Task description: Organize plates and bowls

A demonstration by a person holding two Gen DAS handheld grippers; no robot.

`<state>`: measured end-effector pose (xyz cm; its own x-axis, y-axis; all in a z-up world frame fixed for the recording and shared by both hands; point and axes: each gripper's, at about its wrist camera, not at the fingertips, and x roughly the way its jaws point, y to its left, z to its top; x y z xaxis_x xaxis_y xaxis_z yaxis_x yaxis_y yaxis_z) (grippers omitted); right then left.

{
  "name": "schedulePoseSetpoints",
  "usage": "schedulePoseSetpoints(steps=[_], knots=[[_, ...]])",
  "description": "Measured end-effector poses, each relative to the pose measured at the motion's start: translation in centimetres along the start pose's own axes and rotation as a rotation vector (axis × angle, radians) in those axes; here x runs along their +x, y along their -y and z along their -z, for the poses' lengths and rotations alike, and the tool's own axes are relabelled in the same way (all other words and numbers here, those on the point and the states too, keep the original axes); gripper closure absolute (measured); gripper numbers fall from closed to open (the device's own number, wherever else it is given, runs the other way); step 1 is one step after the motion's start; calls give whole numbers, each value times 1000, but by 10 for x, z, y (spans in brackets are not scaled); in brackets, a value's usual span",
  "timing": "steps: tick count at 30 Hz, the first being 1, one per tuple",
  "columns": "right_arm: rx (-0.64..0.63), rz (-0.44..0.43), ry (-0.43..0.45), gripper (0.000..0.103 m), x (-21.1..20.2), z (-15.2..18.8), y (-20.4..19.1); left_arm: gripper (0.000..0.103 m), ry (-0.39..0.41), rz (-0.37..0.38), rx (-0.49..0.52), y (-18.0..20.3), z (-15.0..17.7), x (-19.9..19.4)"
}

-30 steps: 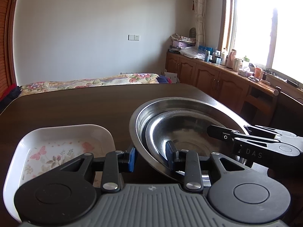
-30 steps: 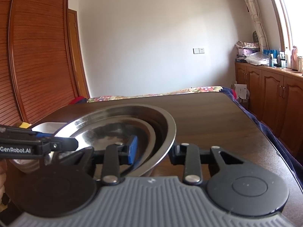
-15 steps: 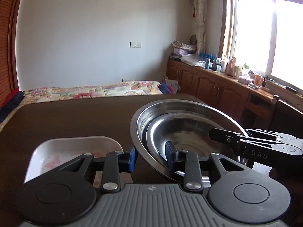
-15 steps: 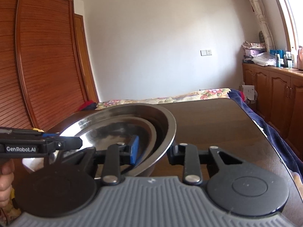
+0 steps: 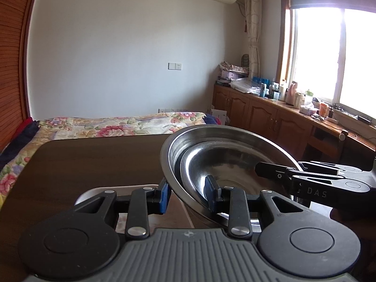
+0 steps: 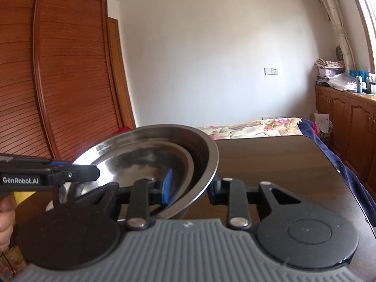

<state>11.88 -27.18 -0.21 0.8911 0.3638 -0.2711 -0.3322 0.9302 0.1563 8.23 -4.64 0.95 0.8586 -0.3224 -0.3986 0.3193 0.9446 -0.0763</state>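
Steel bowl (image 5: 225, 155) with a smaller bowl (image 5: 223, 171) nested inside, held up over the dark worktop (image 5: 94, 162), tilted. Left tongs (image 5: 188, 193) straddle the bowl's left rim: one pad (image 5: 164, 196) outside, the other inside, grasping both walls. Right tongs (image 6: 189, 188) clamp the opposite rim the same way, blue pad (image 6: 167, 185) inside the bowls, other finger outside. White tray (image 5: 98, 191) on the worktop, below and left of the bowl, mostly hidden behind the left tongs.
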Motion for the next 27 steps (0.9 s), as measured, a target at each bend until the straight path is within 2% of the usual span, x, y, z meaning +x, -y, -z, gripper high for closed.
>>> schedulePoseSetpoints(steps=[7, 27], knots=[[-26, -44, -3, 70, 8, -5, -19, 70, 22, -37, -13, -21, -3, -18], [-64, -118, -64, 70, 32, -2, -59, 70, -4, -116, -65, -56, 6, -30]])
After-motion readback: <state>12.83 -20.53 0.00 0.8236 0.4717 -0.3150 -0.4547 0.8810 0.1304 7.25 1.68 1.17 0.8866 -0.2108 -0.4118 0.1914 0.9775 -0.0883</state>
